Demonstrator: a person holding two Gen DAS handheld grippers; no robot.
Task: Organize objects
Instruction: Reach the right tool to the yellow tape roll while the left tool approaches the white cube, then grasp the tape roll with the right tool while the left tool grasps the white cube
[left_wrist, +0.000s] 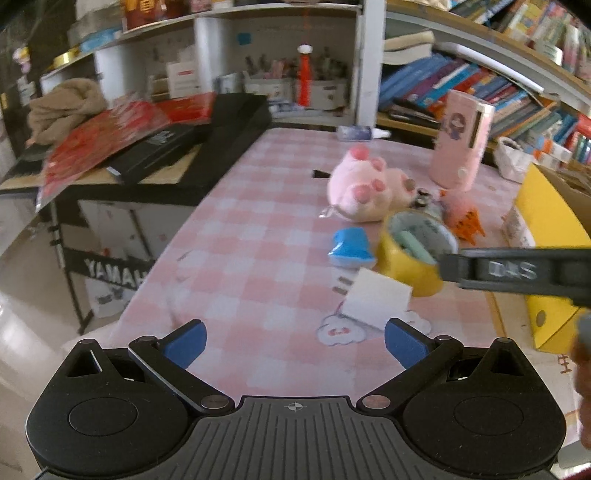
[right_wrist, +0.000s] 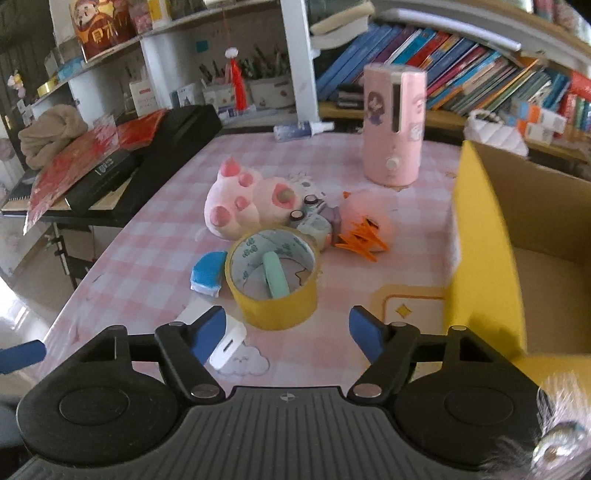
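Two tools, left tool (left_wrist: 295, 341) and right tool (right_wrist: 287, 328), stand wide, empty. Light, stiff yellow tape roll (right_wrist: 273, 277) near the pink checked counter's (right_wrist: 155, 251) front edge: pinch its wall.

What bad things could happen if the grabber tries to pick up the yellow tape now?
1. A green roll sits loose inside the yellow tape. Lifting the tape would probably leave it behind or send it rolling.
2. The tape looks about as wide as the open right gripper, so a finger might bump and shove it instead of gripping.
3. The blue sponge and white card lie close by and could get knocked.
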